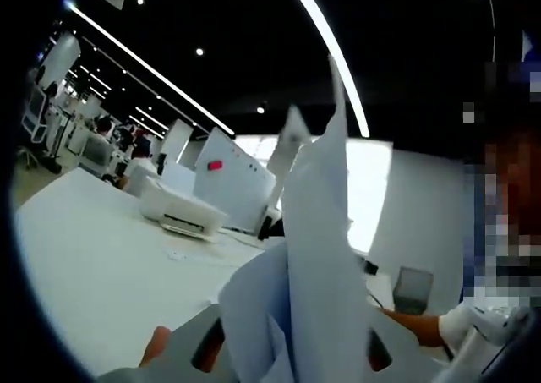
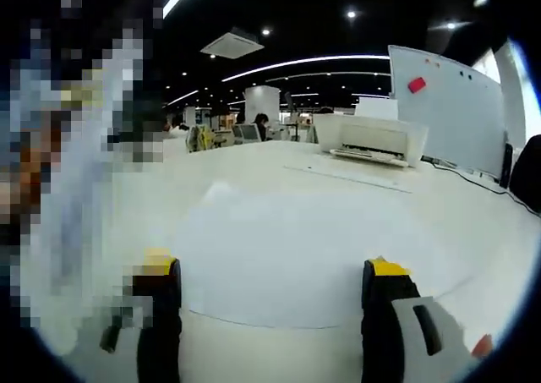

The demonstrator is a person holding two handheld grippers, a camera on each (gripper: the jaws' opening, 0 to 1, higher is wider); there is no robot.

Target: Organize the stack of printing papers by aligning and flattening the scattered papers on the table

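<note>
Left gripper (image 1: 287,358) clamps upright papers (image 1: 317,256); right gripper (image 2: 270,303) wide, flat sheet (image 2: 296,248) at 12 o'clock, bare table (image 2: 473,222) beyond its edges.

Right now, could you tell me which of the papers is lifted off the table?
The papers standing upright between the left gripper's jaws are lifted; the sheet before the right gripper lies flat on the table.

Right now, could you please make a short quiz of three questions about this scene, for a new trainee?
1. True or false: the left gripper holds papers raised upright.
2. The right gripper is: A) open above a flat sheet; B) shut on a sheet.
3. Fill in: the white machine on the table beyond the sheet is a ____.

Key: 1 true; 2 A; 3 printer.
</note>
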